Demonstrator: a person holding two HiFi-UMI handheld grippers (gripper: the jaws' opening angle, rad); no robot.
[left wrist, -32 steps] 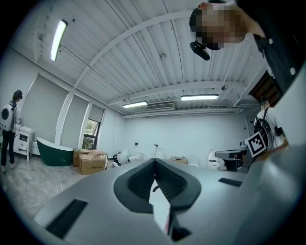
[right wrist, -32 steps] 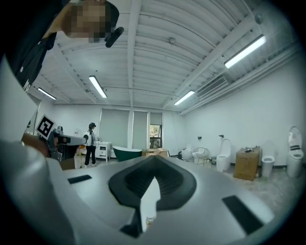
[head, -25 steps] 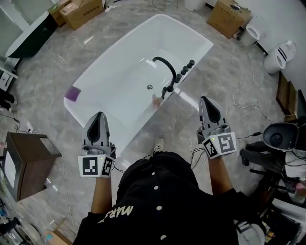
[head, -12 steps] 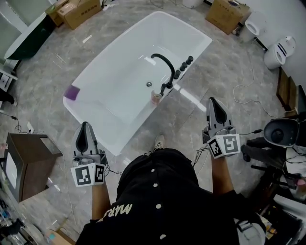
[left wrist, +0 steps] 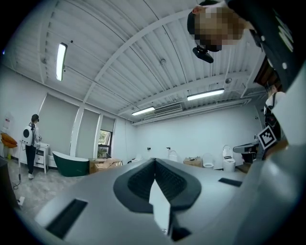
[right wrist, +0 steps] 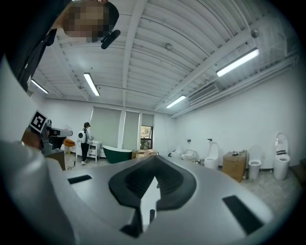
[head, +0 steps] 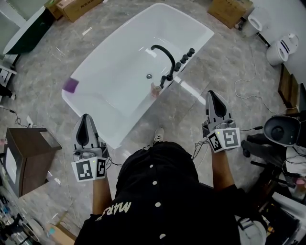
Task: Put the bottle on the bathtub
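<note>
A small pinkish bottle (head: 155, 91) stands on the near rim of the white bathtub (head: 108, 72), right beside the black faucet (head: 165, 60). Neither gripper touches it. My left gripper (head: 85, 117) hangs shut and empty over the floor by the tub's near-left corner. My right gripper (head: 212, 94) is also shut and empty, over the floor to the right of the tub. In the left gripper view the left gripper (left wrist: 154, 161) points out across the room with its jaws closed. In the right gripper view the right gripper (right wrist: 155, 158) does the same.
A purple block (head: 70, 85) sits on the tub's left rim. A brown cabinet (head: 28, 153) stands at the left, and cardboard boxes (head: 228, 10) and toilets (head: 280, 50) at the back right. Cables (head: 246, 91) trail on the floor. A person (right wrist: 86, 141) stands far off by a green tub.
My left gripper has drawn back from the tub's edge toward my body and to the left. My right gripper has shifted slightly right. The bottle has stayed on the rim.
</note>
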